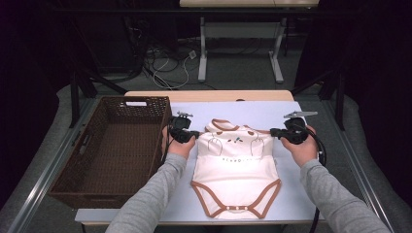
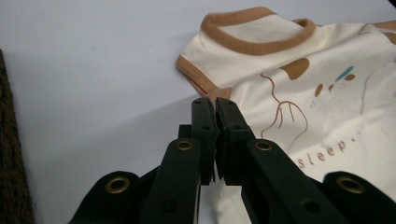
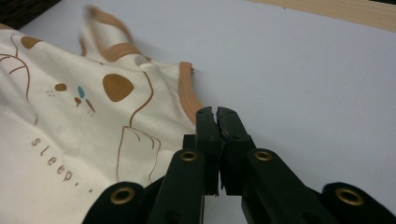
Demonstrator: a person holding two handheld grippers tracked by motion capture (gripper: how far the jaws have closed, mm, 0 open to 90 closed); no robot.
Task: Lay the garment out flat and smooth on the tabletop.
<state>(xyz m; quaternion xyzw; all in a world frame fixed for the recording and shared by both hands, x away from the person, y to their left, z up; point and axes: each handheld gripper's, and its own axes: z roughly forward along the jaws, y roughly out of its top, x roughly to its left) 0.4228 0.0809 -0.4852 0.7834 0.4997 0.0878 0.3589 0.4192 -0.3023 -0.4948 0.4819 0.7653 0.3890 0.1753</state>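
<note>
A cream baby bodysuit [image 1: 236,165] with brown trim and a "sleep" print lies flat, front up, on the white table cover [image 1: 272,109], neck away from me. My left gripper [image 1: 196,134] sits at its left sleeve; in the left gripper view the jaws [image 2: 212,100] are closed together on the brown-edged sleeve of the bodysuit [image 2: 303,93]. My right gripper [image 1: 273,131] is at the other sleeve. In the right gripper view its jaws [image 3: 215,111] are pressed together at the sleeve's brown trim on the bodysuit [image 3: 70,130].
A large brown wicker basket [image 1: 111,100] with nothing inside stands left of the garment, close to my left hand; its wall [image 2: 9,163] shows in the left gripper view. The wooden table edge [image 1: 209,95] runs along the back. Bare cover lies right of the bodysuit.
</note>
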